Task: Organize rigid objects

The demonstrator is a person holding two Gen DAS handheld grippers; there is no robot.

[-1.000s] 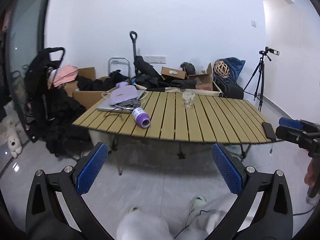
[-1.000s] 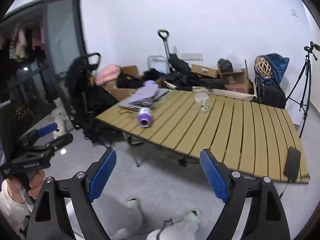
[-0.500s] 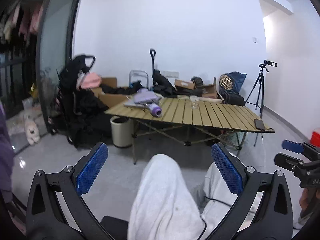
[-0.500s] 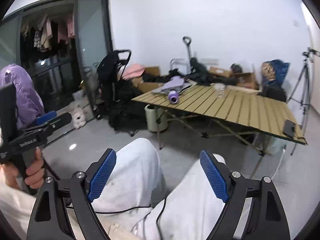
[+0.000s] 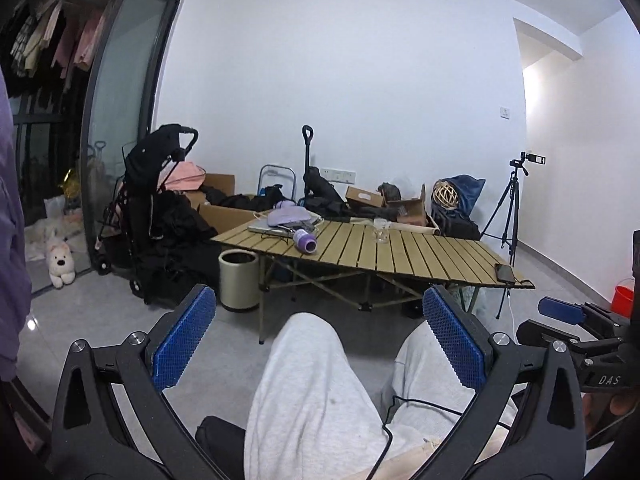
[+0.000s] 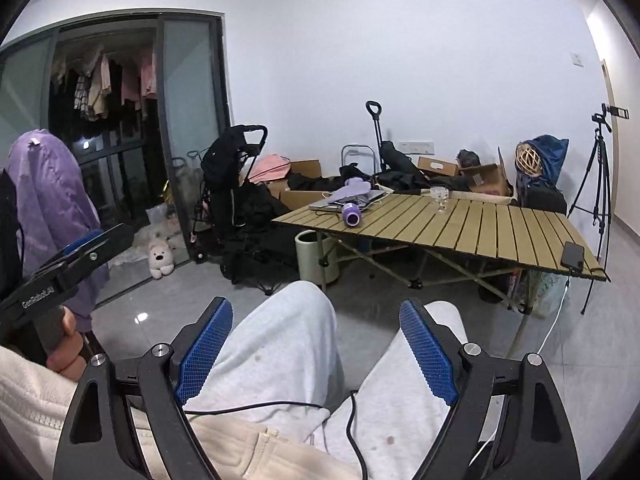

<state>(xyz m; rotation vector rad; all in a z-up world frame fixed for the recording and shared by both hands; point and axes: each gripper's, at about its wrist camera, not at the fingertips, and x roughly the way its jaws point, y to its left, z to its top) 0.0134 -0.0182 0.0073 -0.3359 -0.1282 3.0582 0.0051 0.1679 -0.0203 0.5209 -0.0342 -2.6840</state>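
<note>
A slatted wooden folding table point(image 5: 404, 258) point(image 6: 472, 224) stands across the room. On it lie a purple bottle on its side point(image 5: 305, 241) point(image 6: 352, 215), a clear glass point(image 5: 380, 233) point(image 6: 439, 198), a laptop with a purple item on top point(image 5: 285, 220) point(image 6: 348, 196), and a black phone point(image 5: 505, 272) point(image 6: 573, 255) at the right end. My left gripper point(image 5: 319, 338) and my right gripper point(image 6: 316, 350) are both open and empty, held low over the seated person's grey-trousered legs point(image 5: 304, 392), far from the table.
A cream bin point(image 5: 239, 280) stands under the table's left end. A black stroller point(image 5: 156, 204), cardboard boxes and bags point(image 5: 360, 200) line the back wall. A tripod point(image 5: 510, 208) stands at right, a plush dog point(image 5: 61, 266) by the glass door. A cable crosses the lap point(image 6: 280, 406).
Both grippers have pulled well back from the table and dropped low; the table now looks far off and the person's legs fill the foreground. Both stay open.
</note>
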